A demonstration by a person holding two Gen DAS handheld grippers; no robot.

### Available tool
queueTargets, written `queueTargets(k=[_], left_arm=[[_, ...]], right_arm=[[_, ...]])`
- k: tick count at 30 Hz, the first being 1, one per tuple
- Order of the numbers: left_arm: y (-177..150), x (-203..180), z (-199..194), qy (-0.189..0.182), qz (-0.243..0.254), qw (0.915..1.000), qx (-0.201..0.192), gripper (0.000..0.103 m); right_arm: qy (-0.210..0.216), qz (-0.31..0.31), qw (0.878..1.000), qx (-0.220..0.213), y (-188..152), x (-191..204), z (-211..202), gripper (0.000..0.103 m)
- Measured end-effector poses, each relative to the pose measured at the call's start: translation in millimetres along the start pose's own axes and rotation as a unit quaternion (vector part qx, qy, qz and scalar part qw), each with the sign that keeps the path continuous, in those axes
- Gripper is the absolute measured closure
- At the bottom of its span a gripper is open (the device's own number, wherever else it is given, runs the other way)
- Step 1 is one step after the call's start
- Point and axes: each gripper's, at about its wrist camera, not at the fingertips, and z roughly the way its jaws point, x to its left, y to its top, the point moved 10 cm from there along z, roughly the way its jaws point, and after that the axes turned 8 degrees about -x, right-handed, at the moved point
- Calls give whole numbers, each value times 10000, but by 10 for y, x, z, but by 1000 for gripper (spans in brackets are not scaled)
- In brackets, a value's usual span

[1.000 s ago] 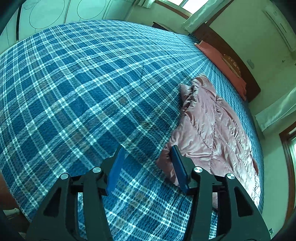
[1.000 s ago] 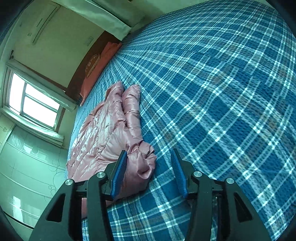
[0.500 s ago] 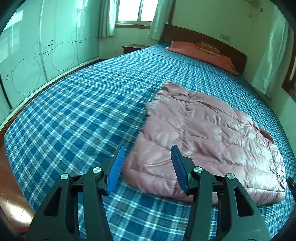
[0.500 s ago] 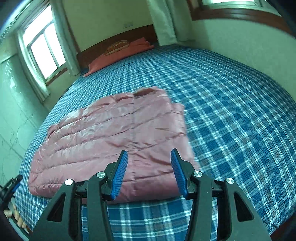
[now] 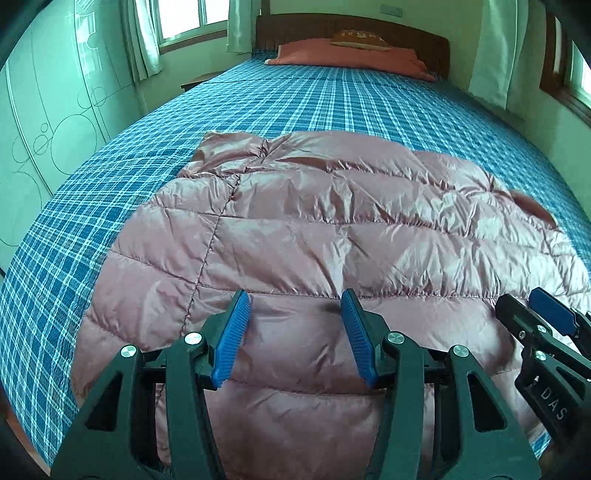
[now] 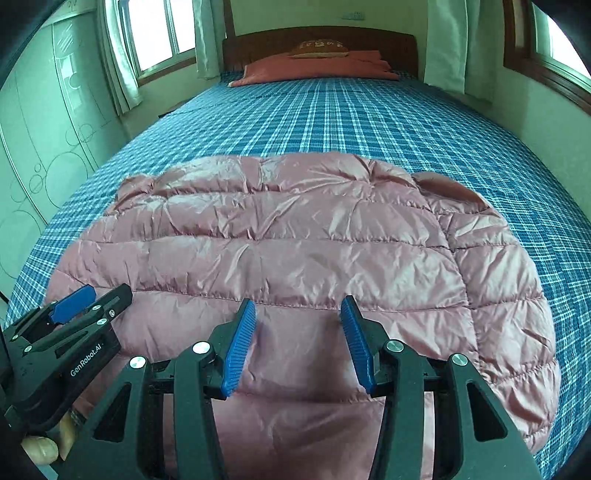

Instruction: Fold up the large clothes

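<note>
A shiny pink quilted down jacket (image 5: 332, 229) (image 6: 295, 240) lies folded into a wide rectangle on the blue plaid bed. My left gripper (image 5: 295, 314) hovers above its near left part with its jaws open and nothing between them. My right gripper (image 6: 298, 321) hangs over the near middle-right part, also open and empty. Each gripper shows in the other's view: the right gripper (image 5: 535, 325) at the right edge, the left gripper (image 6: 77, 306) at the lower left. A hand's fingers (image 6: 40, 448) hold the left tool.
The bed (image 5: 351, 96) (image 6: 369, 118) stretches away to a wooden headboard (image 6: 321, 40) with salmon pillows (image 5: 347, 53). A pale wardrobe (image 5: 48, 122) stands on the left, curtained windows (image 6: 155, 33) at the back and right. Bare bedspread surrounds the jacket.
Both grippers have swung in from the jacket's two ends to its long near side and rolled upright, facing the headboard. Both stayed open and empty. The jacket has not moved.
</note>
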Motion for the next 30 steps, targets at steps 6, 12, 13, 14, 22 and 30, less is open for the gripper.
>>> queueTargets(k=[6, 12, 13, 14, 22, 30], left_arm=[[-139, -60, 247, 159, 345, 9992, 88, 51], [-84, -49, 161, 156, 461, 9988, 98, 52], [-53, -49, 110, 136, 465, 9988, 93, 52], [-7, -51, 42, 96, 445, 9990, 36, 52], [475, -69, 124, 235, 414, 9983, -342, 51], [278, -108, 612, 492, 514, 9974, -113, 49]], right_arm=[[-133, -75, 9997, 182, -196, -13, 250, 54], [-116, -64, 9998, 132, -132, -18, 122, 54], [-83, -40, 9999, 110, -87, -17, 70, 54], [-36, 20, 10000, 27, -16, -22, 9, 54], [15, 200, 9996, -206, 507, -39, 156, 54], [-95, 181, 9997, 145, 220, -103, 738, 53]])
